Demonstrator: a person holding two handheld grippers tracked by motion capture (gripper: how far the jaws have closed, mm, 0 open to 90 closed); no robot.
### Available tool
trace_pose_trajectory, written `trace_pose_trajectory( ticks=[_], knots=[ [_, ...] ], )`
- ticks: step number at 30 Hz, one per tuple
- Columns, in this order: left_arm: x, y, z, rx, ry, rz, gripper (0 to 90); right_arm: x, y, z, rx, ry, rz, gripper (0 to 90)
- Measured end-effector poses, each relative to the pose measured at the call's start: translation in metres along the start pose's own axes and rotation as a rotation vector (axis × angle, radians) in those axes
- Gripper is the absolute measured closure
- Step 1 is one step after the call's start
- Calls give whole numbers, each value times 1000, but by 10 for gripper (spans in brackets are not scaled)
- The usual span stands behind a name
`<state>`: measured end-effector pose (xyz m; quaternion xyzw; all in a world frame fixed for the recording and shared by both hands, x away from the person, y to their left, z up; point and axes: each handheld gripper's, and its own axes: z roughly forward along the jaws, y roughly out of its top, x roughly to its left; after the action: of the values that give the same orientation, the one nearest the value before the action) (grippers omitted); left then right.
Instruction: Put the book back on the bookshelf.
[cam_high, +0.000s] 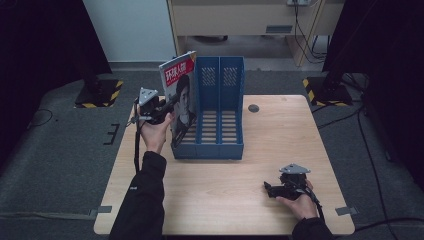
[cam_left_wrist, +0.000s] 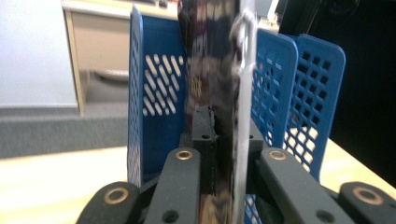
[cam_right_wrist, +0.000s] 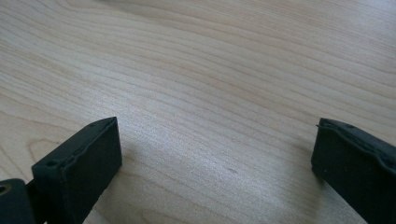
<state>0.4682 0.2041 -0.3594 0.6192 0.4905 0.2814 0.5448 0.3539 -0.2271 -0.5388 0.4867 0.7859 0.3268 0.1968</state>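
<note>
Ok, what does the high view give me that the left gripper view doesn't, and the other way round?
High view: the whole table, the magazine's cover leaning at the left end of the blue file rack, and the right gripper resting low near the table's right front, jaws apart with nothing between them.

Left gripper view: the left gripper up close, its jaws shut on the magazine's edge, the glossy pages blurred.

Both: the magazine, held upright by the left gripper, against the blue rack.

One magazine, one blue file rack, two grippers.
</note>
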Motion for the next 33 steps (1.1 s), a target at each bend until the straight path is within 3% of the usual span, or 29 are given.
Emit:
trace_pose_trajectory(
  ticks=[4, 7, 11, 16, 20, 26, 30, 33],
  knots=[
    [-1, 0, 0, -5, 14, -16, 861, 0, 0, 0, 1, 1, -3, 21],
    [-3, -3, 3, -42, 59, 5, 863, 0, 0, 0, 0, 1, -5, 21],
    [8, -6, 6, -61, 82, -19, 864, 0, 0, 0, -2, 1, -5, 21],
    [11, -8, 9, -65, 129, 11, 863, 0, 0, 0, -2, 1, -5, 21],
    [7, -12, 15, -117, 145, 19, 864, 1, 0, 0, -4, 0, -1, 21],
    [12, -17, 19, -150, 109, 18, 863, 1, 0, 0, -3, 3, -4, 21],
    [18, -17, 24, -148, 86, 5, 863, 1, 0, 0, -4, 3, -5, 21],
    [17, -23, 34, -125, 92, 21, 862, 1, 0, 0, -5, 5, -9, 21]
  ],
)
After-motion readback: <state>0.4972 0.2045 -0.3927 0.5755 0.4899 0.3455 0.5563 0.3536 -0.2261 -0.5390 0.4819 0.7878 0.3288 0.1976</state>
